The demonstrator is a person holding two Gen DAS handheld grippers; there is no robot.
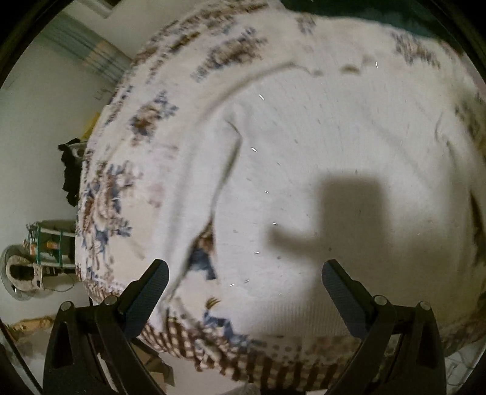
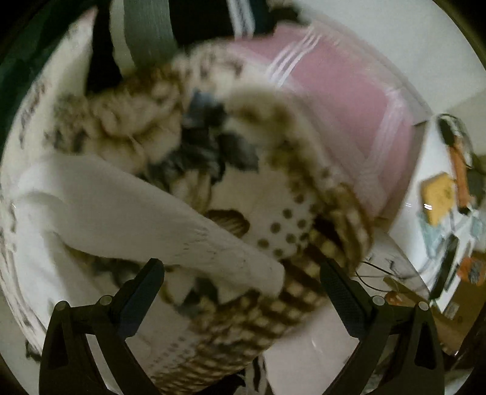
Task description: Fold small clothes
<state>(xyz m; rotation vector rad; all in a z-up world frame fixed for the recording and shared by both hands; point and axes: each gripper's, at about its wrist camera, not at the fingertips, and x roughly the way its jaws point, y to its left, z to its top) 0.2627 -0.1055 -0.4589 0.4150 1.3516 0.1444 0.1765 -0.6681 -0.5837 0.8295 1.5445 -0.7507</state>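
A white knit garment point(image 1: 319, 145) lies spread flat on a patterned cloth point(image 1: 121, 194) with brown and blue flowers and a checked border. My left gripper point(image 1: 244, 273) is open and empty, above the garment's near part, casting a shadow on it. In the right wrist view a white corner of the garment point(image 2: 136, 212) lies across the bunched patterned cloth point(image 2: 288, 218). My right gripper point(image 2: 243, 273) is open and empty, with the garment's corner between its fingers but not pinched. The picture is blurred.
A pink striped cloth point(image 2: 349, 100) lies beyond the bunched fabric. Dark clothing point(image 2: 212, 18) is at the top. Floor clutter with a yellow item point(image 2: 437, 197) sits at right. A green rack point(image 1: 48, 246) and a dark garment point(image 1: 71, 170) are left of the surface.
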